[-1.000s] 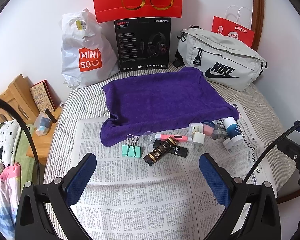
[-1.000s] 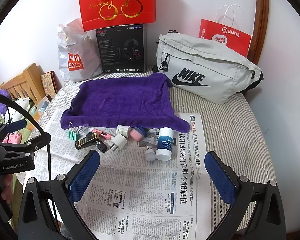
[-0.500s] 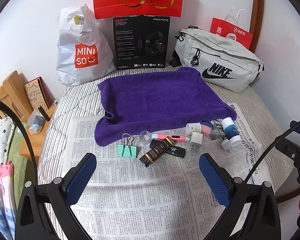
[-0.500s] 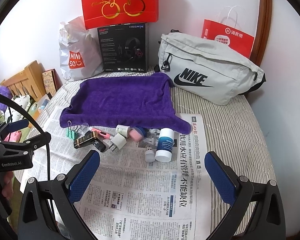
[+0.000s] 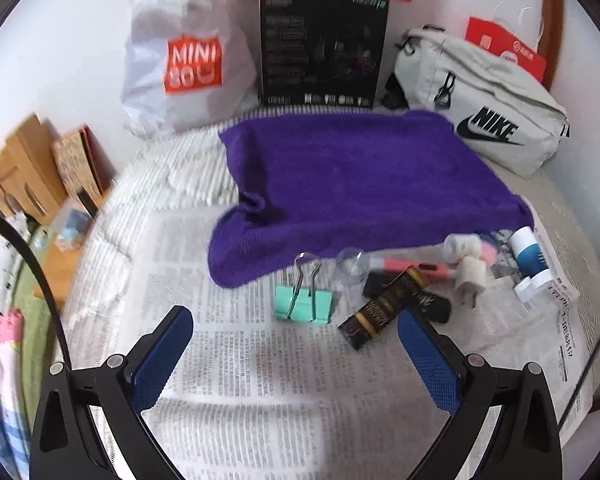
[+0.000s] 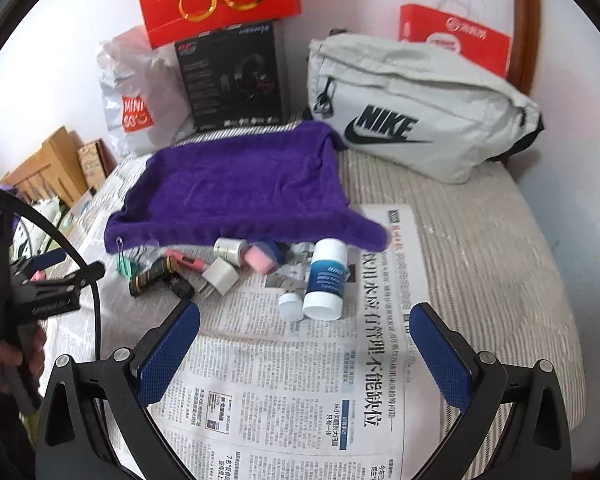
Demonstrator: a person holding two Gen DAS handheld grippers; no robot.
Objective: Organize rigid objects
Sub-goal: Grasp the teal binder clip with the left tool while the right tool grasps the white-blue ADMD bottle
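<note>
Both my grippers, left and right, gape empty over the newspaper; nearest, the mint-green metal binder clip by the purple towel looks light, stiff, best pinched across its body.

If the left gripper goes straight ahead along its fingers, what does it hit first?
Probably the mint binder clip: it lies on the newspaper just ahead of the open left gripper, about centred between the fingers. The black-and-gold tube sits right of that line. Depth is uncertain.

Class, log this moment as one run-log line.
left gripper: open, near binder clip | right gripper: open, near blue-label bottle | nothing held
</note>
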